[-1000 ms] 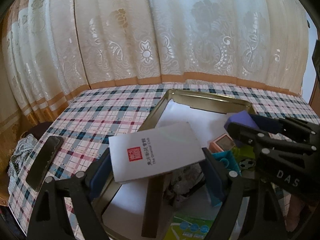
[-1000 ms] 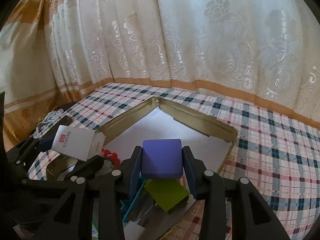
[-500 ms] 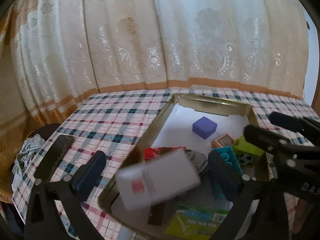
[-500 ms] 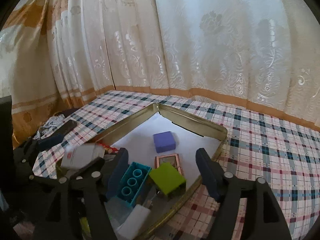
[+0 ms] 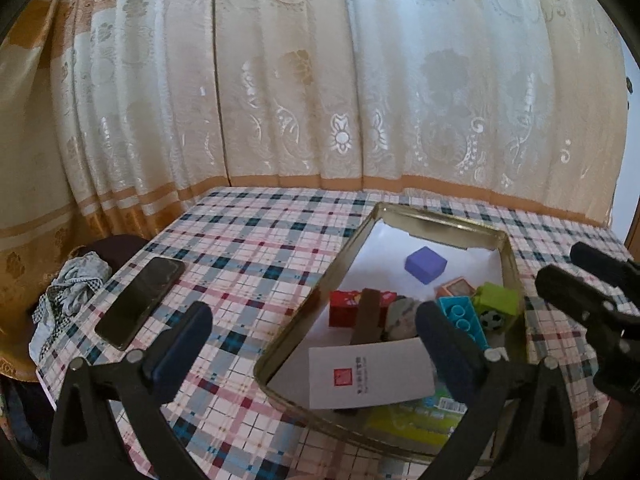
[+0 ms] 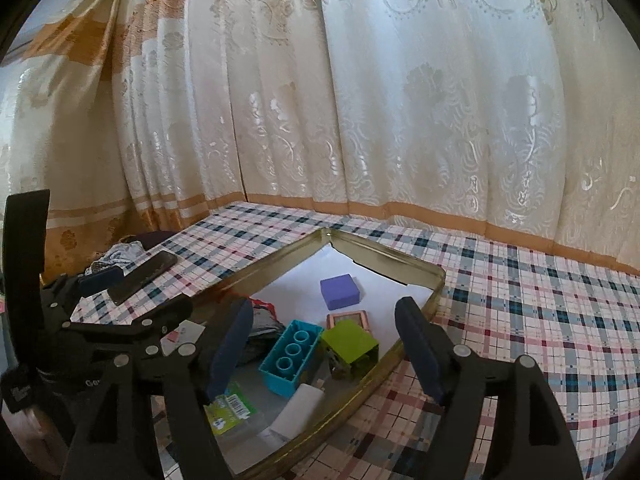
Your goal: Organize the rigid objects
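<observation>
I see the gold tin tray (image 5: 316, 292) on the checked counter (image 5: 248, 248), and everything I am sorting lies inside it. The purple block (image 5: 425, 264) sits alone on the white liner toward the tray's far end, apart from the rest. Nearer me from it come the small pink-framed piece (image 6: 347, 317), the lime-green brick (image 6: 350, 344) and the teal brick (image 6: 291, 356) — these last two close beside each other. A red box (image 5: 344, 308) and a brown strip (image 5: 367, 316) lie toward the tray's left wall, and the white card box (image 5: 370, 372) with its red seal rests flat at the near end, over a green printed packet (image 5: 416, 420).

My left claw (image 5: 316, 344) is spread wide and holds nothing; one finger hangs over the counter left of the tray, the other over the tray's contents. My right claw (image 6: 324, 344) is likewise wide and empty, above the tray's near right part.

Outside the tray, to its left, a dark phone (image 5: 140, 296) lies on the counter, with crumpled cloth (image 5: 68, 292) beyond the counter's edge — the patterned curtain (image 5: 320, 80) hangs behind it all.
</observation>
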